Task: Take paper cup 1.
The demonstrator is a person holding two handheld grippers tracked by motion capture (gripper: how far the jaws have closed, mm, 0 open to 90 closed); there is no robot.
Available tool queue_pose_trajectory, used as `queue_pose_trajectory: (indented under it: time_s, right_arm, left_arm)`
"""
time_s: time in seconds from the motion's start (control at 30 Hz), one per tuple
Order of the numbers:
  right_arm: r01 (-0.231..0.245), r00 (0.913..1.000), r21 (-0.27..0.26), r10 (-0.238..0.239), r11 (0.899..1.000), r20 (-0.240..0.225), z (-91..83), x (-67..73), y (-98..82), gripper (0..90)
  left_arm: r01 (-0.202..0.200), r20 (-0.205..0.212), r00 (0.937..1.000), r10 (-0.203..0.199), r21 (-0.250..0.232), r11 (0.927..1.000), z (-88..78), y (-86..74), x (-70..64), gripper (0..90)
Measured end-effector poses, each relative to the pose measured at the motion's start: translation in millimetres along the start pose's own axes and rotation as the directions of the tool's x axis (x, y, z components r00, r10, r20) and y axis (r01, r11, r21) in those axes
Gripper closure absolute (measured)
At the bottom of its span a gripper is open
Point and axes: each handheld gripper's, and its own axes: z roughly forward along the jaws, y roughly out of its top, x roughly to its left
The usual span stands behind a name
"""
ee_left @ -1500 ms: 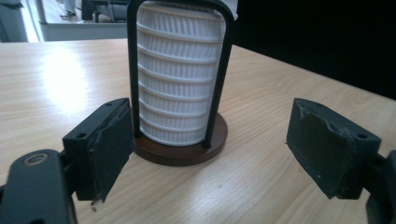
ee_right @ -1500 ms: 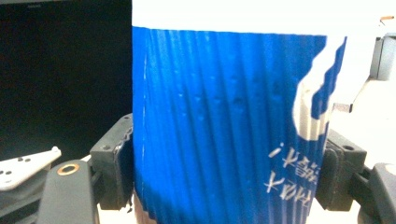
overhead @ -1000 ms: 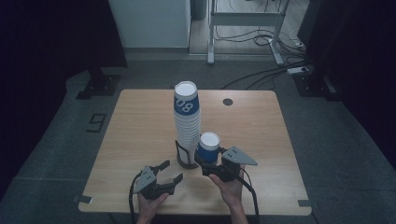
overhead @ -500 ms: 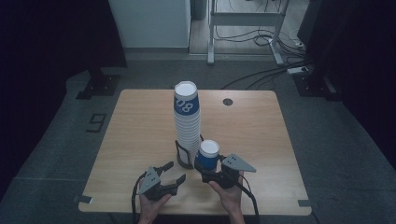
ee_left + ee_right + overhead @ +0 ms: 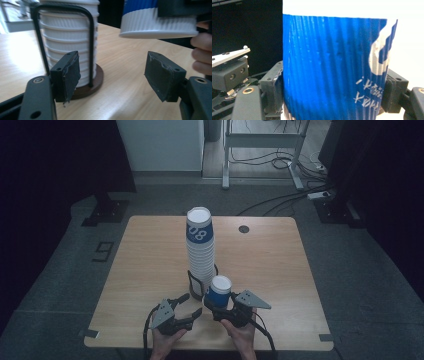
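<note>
A tall stack of blue-and-white ribbed paper cups (image 5: 200, 251) stands in a black wire holder (image 5: 196, 284) at mid-table. My right gripper (image 5: 220, 309) is shut on a single such cup (image 5: 219, 291), held mouth down just above the table, right of the stack's foot. That cup (image 5: 332, 70) sits between the right gripper's jaws (image 5: 334, 100). My left gripper (image 5: 191, 305) stands open beside it with nothing between its pads (image 5: 71, 72); its jaws have just been closing a little. In the left gripper view the held cup (image 5: 155, 22) hangs above and right of the open gripper (image 5: 115, 75).
The wooden table (image 5: 150, 265) has a small dark round hole (image 5: 243, 229) at the back right. The holder's round brown base (image 5: 96, 80) lies close ahead of the left jaw. Cables and a metal frame (image 5: 260, 140) are on the floor behind the table.
My right gripper has come down and toward the table's near edge with the cup. The left gripper's jaws have narrowed slightly; that hand has stayed put.
</note>
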Motion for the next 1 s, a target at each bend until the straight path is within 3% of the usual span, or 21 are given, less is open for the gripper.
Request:
queue_pose_trajectory:
  time_s: [0.17, 0.43, 0.73, 0.8, 1.0]
  right_arm:
    - [-0.055, 0.9984, -0.013, 0.054, 0.998, -0.012, -1.4, -1.4, -6.4, 22.7]
    - [-0.096, 0.9951, -0.014, 0.095, 0.995, -0.024, -1.5, 0.2, -13.6, 22.7]
    - [-0.189, 0.9811, -0.019, 0.188, 0.982, -0.046, -1.6, -0.5, -24.7, 22.8]
    - [-0.192, 0.9805, -0.019, 0.191, 0.981, -0.046, -1.6, -0.6, -25.1, 22.8]
    - [-0.260, 0.9625, -0.026, 0.257, 0.965, -0.086, -1.2, -1.7, -28.2, 22.8]
  left_arm:
    - [-0.002, 0.016, 0.9999, 0.002, -0.018, 0.9998, 1.5, -0.8, -2.5, 32.5]
    - [-0.009, 0.027, 0.9996, 0.010, -0.026, 0.9996, 2.9, -1.1, -5.4, 31.8]
    - [-0.018, 0.023, 0.9995, 0.019, -0.041, 0.9990, 3.0, -3.0, -7.8, 33.9]
    - [-0.019, 0.026, 0.9995, 0.020, -0.045, 0.9988, 3.1, -3.0, -8.1, 34.4]
    - [-0.024, 0.030, 0.9992, 0.025, -0.050, 0.9985, 3.6, -3.4, -9.4, 39.4]
